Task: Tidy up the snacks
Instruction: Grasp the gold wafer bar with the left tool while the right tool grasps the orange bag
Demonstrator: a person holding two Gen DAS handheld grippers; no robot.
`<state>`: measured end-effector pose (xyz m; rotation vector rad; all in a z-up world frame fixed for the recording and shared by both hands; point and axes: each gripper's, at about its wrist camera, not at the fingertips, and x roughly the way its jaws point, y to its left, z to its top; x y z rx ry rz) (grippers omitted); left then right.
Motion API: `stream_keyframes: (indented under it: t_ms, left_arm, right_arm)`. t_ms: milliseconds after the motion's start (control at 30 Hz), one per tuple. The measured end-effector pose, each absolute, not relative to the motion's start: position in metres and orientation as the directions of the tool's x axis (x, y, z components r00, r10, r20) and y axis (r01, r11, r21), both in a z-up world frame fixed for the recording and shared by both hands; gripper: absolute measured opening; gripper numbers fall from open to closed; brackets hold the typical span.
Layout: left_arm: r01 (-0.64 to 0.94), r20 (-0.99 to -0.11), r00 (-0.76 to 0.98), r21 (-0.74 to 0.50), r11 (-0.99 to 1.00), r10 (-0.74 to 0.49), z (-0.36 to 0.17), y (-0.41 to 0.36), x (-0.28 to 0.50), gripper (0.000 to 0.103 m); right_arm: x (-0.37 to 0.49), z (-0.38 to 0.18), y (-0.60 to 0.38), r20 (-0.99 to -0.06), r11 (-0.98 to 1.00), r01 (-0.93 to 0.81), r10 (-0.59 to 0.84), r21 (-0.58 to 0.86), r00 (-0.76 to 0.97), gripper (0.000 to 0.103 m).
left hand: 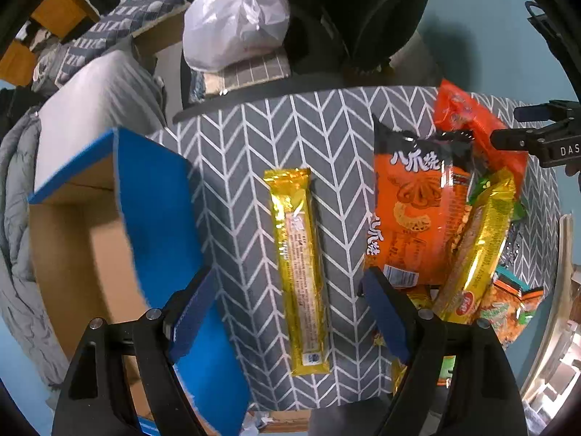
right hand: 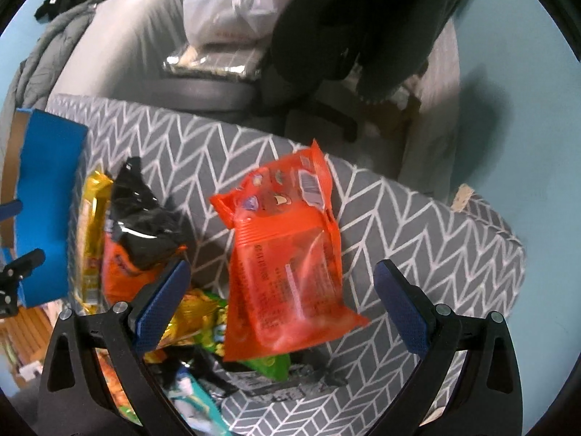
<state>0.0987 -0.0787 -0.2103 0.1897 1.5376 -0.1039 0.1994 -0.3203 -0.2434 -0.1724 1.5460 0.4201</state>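
Two grippers hang over the herringbone-covered surface (left hand: 254,152) with jaws spread wide and nothing held; the left gripper (left hand: 287,309) straddles a lone gold bar packet (left hand: 297,269) that lies lengthwise between its pads, running from six toward twelve o'clock; the blue-sided cardboard box (left hand: 152,203) stands open at nine o'clock, just beside it. The right gripper (right hand: 283,305) frames a red-orange pouch (right hand: 287,261) atop the snack heap, with a black-and-orange chip bag (right hand: 141,225) at ten o'clock. The step in hand looks like picking up the bar for the box; the left gripper would do well to lower squarely, close across the bar's narrow width near mid-length, and pinch gently since the foil seems slippery.
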Motion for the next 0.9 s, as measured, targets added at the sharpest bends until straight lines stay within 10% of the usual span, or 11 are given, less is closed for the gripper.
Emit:
stream_keyframes:
  t_ms: [467,800,900]
  left_arm:
    - [0.181,-0.991,-0.044,0.115,0.977,0.125,-0.27,-0.078,0.103,0.084]
    - [0.178,-0.988,-0.094,0.108,0.978,0.127,-0.306,-0.074,0.099,0.083]
    - [0.172,-0.986,-0.097,0.116,0.978,0.134,-0.314,-0.071,0.101,0.069]
  right_arm:
    - [0.211,-0.289,-0.315,-0.985,0.9,-0.404,0.131,0.165,-0.112,0.1]
    - [0.207,-0.301,-0.32,-0.969,0.906,-0.348,0.197,0.239,-0.152,0.067]
    - [0.204,-0.297,-0.32,-0.968,0.907,-0.345,0.206,0.243,-0.14,0.059]
